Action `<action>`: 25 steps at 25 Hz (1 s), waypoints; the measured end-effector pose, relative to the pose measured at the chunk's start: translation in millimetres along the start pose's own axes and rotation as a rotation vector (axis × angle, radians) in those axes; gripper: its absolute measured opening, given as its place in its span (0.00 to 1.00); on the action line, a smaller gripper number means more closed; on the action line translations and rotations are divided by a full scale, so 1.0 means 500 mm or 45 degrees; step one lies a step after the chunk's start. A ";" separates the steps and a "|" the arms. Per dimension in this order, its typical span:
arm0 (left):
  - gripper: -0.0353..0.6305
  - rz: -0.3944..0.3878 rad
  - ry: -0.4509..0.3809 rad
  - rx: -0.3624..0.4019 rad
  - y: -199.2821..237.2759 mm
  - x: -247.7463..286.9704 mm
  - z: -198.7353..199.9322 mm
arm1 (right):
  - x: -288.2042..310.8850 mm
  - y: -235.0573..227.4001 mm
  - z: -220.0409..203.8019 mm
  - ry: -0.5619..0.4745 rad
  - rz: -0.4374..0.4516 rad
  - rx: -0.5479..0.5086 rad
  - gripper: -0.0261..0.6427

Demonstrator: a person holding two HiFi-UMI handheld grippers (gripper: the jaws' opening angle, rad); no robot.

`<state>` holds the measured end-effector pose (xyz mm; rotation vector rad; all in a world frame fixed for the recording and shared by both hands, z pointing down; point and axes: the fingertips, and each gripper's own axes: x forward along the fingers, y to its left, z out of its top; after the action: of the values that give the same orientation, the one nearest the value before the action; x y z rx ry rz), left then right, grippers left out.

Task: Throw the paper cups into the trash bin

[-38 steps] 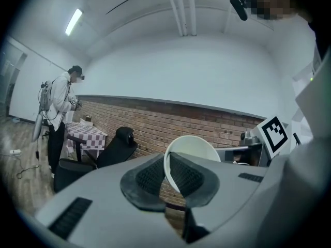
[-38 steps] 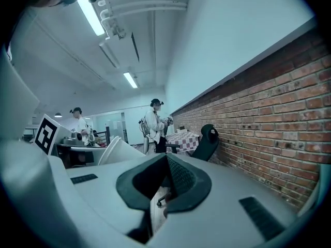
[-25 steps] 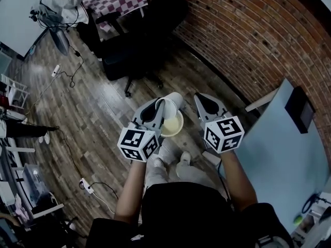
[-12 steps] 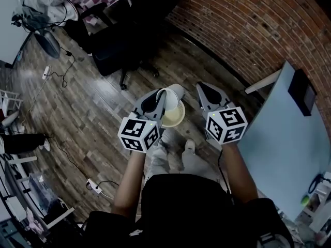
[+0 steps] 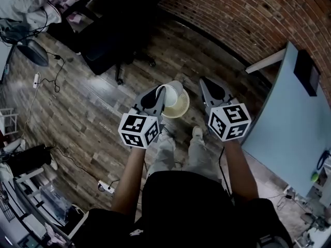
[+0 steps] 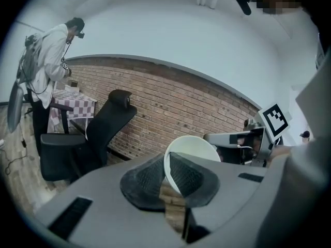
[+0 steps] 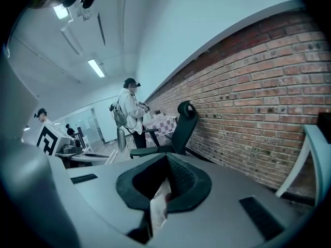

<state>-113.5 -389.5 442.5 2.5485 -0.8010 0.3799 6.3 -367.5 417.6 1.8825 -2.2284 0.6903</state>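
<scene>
My left gripper [image 5: 161, 98] is shut on the wall of a white paper cup [image 5: 175, 93], which it holds tilted in the air in front of me. In the left gripper view the cup [image 6: 192, 148] stands up between the dark pads [image 6: 147, 179], its round end facing the camera. Directly under the cup in the head view lies a pale yellow, ribbed round thing [image 5: 181, 110]; I cannot tell whether it is a bin on the floor. My right gripper [image 5: 207, 84] hangs level to the right of the cup, apart from it, jaws together [image 7: 166, 161].
A black office chair [image 5: 103, 50] stands ahead on the wooden floor, by a brick wall [image 5: 248, 19]. A pale blue table [image 5: 295, 123] is at my right. A power strip and cables [image 5: 106, 186] lie at the left. A person in a white jacket [image 6: 51, 61] stands by a checkered table [image 6: 72, 99].
Both grippers have moved forward together, the cup still pinched in the left one. The chair and floor have slid toward the upper left of the head view, and the table shows closer at the right.
</scene>
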 end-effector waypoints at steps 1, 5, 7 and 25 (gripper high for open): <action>0.11 -0.006 0.014 -0.003 0.010 0.005 -0.011 | 0.009 -0.002 -0.008 0.004 -0.013 0.008 0.04; 0.11 -0.031 0.090 0.015 0.037 0.037 -0.073 | 0.039 -0.018 -0.050 0.025 -0.067 0.050 0.04; 0.11 -0.037 0.132 0.026 0.046 0.059 -0.109 | 0.051 -0.032 -0.078 0.048 -0.081 0.071 0.04; 0.11 0.032 0.363 -0.104 0.162 0.191 -0.460 | 0.183 -0.112 -0.423 0.252 -0.114 0.198 0.04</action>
<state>-114.5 -383.0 704.4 2.3404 -0.7253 0.6857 3.3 -364.5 654.7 1.8759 -2.0084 1.0126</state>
